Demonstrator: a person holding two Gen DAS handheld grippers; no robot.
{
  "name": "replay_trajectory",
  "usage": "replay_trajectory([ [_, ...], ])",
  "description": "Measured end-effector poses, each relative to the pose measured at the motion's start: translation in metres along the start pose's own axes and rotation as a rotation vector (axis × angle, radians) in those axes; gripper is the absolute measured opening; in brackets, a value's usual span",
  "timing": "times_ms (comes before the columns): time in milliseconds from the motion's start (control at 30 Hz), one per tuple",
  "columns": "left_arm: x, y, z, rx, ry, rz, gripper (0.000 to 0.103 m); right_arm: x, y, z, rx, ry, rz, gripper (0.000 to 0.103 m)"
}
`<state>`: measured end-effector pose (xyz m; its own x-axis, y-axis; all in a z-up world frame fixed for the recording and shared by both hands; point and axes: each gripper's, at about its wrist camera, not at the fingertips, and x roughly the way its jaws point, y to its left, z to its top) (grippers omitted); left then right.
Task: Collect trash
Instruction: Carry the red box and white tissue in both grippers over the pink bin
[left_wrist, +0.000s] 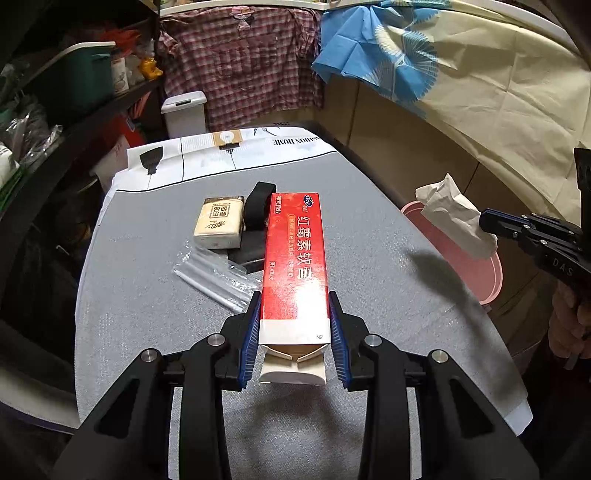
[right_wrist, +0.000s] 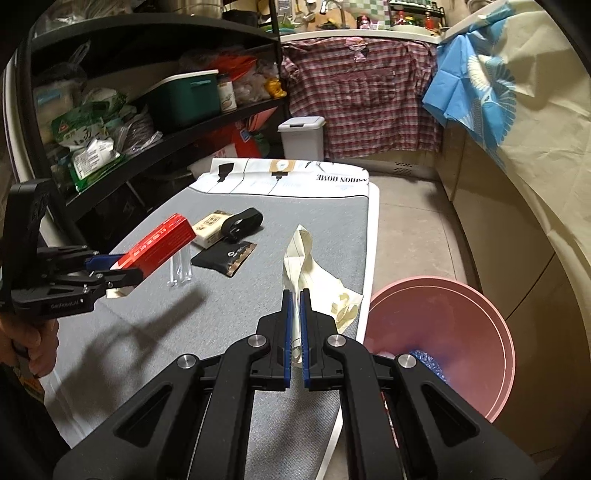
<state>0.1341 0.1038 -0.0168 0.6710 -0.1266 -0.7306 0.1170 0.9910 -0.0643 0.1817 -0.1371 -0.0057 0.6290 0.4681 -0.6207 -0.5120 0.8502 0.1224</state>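
Red box (left_wrist: 294, 254) is clamped at its open end in my left gripper (left_wrist: 295, 332), lifted clear of the table (left_wrist: 369, 295). My right gripper (right_wrist: 295, 332) is pinched tight on a tissue (right_wrist: 310, 266), held near the table's right edge, just short of the pink bin (right_wrist: 443, 332) standing on the floor beside that edge. Bin contents: something blue at the bottom; the rest is hidden. Neither held item is in the bin yet. Left on the table, toward the middle: clear wrapper (left_wrist: 214, 273), tissue pack (left_wrist: 219, 221), dark pouch (right_wrist: 223, 254), black strap (right_wrist: 242, 221). I judge the task roughly midway.
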Motion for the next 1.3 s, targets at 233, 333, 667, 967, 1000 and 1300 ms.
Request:
replay_trajectory([
  [233,0.000,-0.007,0.001,-0.013,-0.013,0.007,0.034,-0.004,-0.012,0.004,0.046,-0.022,-0.015,0.004],
  [333,0.000,-0.008,0.001,-0.017,-0.015,0.005,0.034,-0.006,-0.018,0.004,0.060,-0.029,-0.026,0.004],
  [667,0.002,-0.016,0.001,-0.039,-0.010,0.002,0.034,-0.013,-0.029,0.009,0.087,-0.057,-0.044,0.004],
  [967,0.008,-0.038,-0.005,-0.007,0.018,0.010,0.034,-0.021,-0.048,0.010,0.131,-0.069,-0.064,0.004],
  [1000,0.009,-0.041,-0.005,-0.005,0.021,0.009,0.034,-0.022,-0.051,0.010,0.141,-0.073,-0.066,0.004],
  [1300,0.005,-0.075,0.015,0.015,0.001,-0.019,0.034,-0.040,-0.089,0.014,0.207,-0.110,-0.157,0.005],
])
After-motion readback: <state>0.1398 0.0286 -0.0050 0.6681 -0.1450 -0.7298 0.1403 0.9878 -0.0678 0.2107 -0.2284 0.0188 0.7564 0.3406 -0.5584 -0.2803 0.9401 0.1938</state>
